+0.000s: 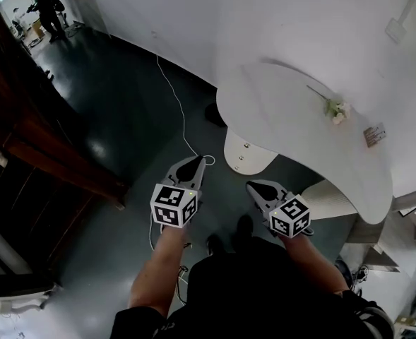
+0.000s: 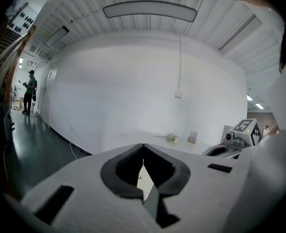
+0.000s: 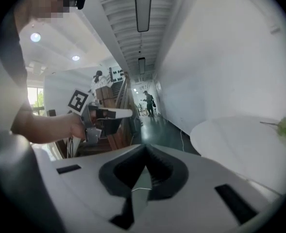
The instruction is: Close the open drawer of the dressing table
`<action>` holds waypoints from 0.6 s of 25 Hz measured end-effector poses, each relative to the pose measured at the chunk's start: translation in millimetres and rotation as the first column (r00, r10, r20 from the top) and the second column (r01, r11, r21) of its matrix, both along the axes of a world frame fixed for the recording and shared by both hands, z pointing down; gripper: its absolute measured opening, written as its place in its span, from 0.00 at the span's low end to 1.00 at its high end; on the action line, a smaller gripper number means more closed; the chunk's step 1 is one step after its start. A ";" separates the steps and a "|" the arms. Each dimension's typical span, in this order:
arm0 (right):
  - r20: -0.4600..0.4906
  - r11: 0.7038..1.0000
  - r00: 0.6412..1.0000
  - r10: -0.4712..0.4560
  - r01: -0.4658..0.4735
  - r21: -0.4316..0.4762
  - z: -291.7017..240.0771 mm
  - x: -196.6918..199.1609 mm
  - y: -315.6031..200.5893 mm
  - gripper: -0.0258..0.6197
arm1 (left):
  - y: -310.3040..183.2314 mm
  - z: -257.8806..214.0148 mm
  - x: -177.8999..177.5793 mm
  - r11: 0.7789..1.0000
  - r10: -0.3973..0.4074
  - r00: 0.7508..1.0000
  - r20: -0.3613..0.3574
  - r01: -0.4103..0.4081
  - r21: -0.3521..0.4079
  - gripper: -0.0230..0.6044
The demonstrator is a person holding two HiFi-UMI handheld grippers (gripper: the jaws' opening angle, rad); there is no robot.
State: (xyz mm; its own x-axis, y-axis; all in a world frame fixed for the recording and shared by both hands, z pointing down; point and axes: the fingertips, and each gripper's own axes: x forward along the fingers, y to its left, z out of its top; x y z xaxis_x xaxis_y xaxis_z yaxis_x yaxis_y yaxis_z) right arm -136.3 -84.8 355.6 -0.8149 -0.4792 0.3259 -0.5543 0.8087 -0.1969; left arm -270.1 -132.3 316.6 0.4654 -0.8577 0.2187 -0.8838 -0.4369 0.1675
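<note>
The white dressing table (image 1: pixel 292 111) stands against the wall, seen from above. A cream rounded drawer front (image 1: pixel 248 152) with small knobs sticks out from under its left front edge. My left gripper (image 1: pixel 191 165) is raised in front of my body, short of the drawer, jaws shut and empty (image 2: pixel 143 147). My right gripper (image 1: pixel 259 188) is beside it, below the table's edge, also shut on nothing (image 3: pixel 145 148). Neither touches the table. The table top (image 3: pixel 240 140) shows to the right in the right gripper view.
A flower sprig (image 1: pixel 336 109) and a small card (image 1: pixel 374 134) lie on the table top. A white cable (image 1: pixel 172 90) runs across the dark floor to the table. Dark wooden furniture (image 1: pixel 38 140) lines the left. A person (image 1: pixel 44 7) stands far off.
</note>
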 end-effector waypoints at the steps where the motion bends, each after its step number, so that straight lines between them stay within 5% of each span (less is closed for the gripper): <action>1: -0.011 1.000 1.000 0.002 -0.002 0.013 -5.2 4.0 1.0 0.05 | 3.9 -7.7 0.4 1.000 0.004 1.000 0.003 -0.004 0.008 0.04; 8: 0.057 0.999 0.998 0.035 -0.035 0.013 -38.2 29.5 -1.1 0.05 | 27.7 -45.4 11.0 0.999 0.011 1.000 0.018 -0.012 0.044 0.04; 15: 0.116 0.999 0.993 0.002 -0.006 0.041 -63.3 61.3 -1.4 0.05 | 43.6 -79.3 38.9 0.993 -0.067 0.997 -0.041 0.071 0.099 0.04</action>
State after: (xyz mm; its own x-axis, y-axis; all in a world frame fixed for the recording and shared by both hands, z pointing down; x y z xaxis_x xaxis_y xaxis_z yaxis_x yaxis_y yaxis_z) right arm -74.9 -86.1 292.3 -0.8441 -0.4938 0.2089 -0.5329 0.8153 -0.2263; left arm -231.2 -88.7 237.3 0.4108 -0.9046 0.1137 -0.9062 -0.3914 0.1599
